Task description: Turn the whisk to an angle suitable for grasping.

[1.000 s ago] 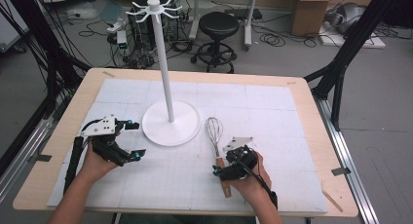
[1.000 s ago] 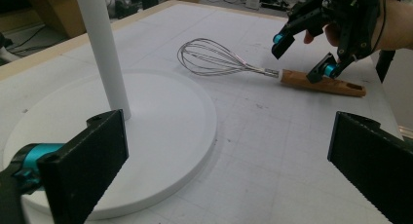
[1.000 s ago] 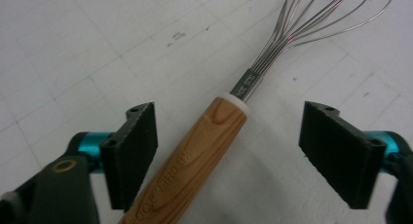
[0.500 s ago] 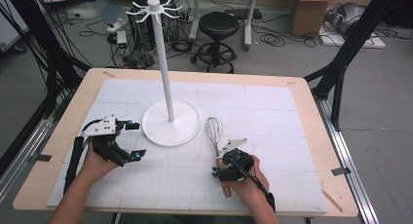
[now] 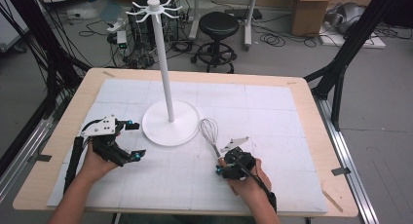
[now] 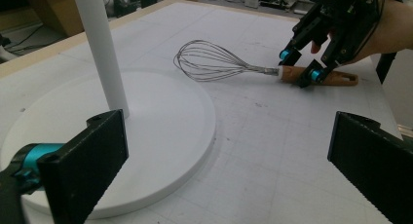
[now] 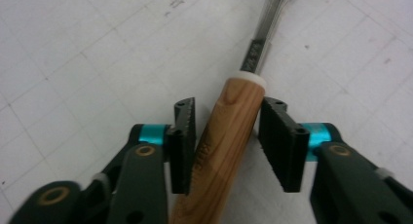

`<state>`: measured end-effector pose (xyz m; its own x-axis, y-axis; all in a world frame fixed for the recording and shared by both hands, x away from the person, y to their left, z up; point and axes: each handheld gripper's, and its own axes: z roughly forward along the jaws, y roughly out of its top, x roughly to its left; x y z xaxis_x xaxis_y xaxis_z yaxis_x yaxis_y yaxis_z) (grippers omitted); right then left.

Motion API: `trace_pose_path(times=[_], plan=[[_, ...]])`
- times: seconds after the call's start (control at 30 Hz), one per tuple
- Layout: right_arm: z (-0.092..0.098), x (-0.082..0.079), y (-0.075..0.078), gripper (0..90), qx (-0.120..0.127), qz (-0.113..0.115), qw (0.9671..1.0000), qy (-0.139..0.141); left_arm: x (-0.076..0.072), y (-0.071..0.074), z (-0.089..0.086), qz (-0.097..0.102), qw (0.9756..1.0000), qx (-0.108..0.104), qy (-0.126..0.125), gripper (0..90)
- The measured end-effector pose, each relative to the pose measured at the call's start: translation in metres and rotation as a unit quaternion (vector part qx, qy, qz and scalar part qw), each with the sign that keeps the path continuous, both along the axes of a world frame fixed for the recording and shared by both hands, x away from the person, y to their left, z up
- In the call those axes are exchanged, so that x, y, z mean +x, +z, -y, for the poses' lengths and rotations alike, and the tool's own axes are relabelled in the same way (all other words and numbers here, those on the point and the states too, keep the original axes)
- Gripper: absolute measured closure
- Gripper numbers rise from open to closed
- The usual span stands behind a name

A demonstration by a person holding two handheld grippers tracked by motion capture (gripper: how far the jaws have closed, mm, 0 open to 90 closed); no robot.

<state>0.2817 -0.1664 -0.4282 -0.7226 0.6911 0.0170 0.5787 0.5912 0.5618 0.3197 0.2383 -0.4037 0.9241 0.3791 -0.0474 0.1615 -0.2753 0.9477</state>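
With the right gripper (image 7: 225, 146) straddling, not yet clamping, the whisk (image 5: 210, 135) handle on the tabletop (image 5: 302, 136), and the left gripper (image 5: 127, 140) spread empty, a skewed closure could roll the handle aside.

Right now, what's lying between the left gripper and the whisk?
The white stand's round base partly fills that gap, seen in the high view; otherwise bare mat between the left gripper and the whisk.

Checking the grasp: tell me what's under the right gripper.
The whisk's wooden handle lies on the white mat between the right gripper's jaws. The handle's end is hidden beneath the gripper.
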Motion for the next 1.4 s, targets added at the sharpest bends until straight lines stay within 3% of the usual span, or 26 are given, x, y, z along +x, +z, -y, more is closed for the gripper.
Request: trace_pose_path(times=[0.37,0.77,1.07,1.4], plan=[[0.017,-0.002,0.001,68.6,0.004,-0.007,0.9999,-0.014,0.0,-0.001,0.001,-0.001,1.0,0.002,-0.001,1.7],[0.028,-0.004,0.003,72.2,-0.011,-0.003,0.9999,-0.005,0.0,-0.001,0.001,0.0,1.0,0.004,-0.002,1.7],[0.038,-0.004,0.003,72.7,-0.007,0.003,0.9997,0.023,0.0,0.0,0.0,0.001,1.0,0.002,0.0,1.7],[0.042,-0.004,0.008,72.8,0.015,0.011,0.998,0.06,0.001,0.0,0.0,0.0,1.0,0.002,0.002,1.7]])
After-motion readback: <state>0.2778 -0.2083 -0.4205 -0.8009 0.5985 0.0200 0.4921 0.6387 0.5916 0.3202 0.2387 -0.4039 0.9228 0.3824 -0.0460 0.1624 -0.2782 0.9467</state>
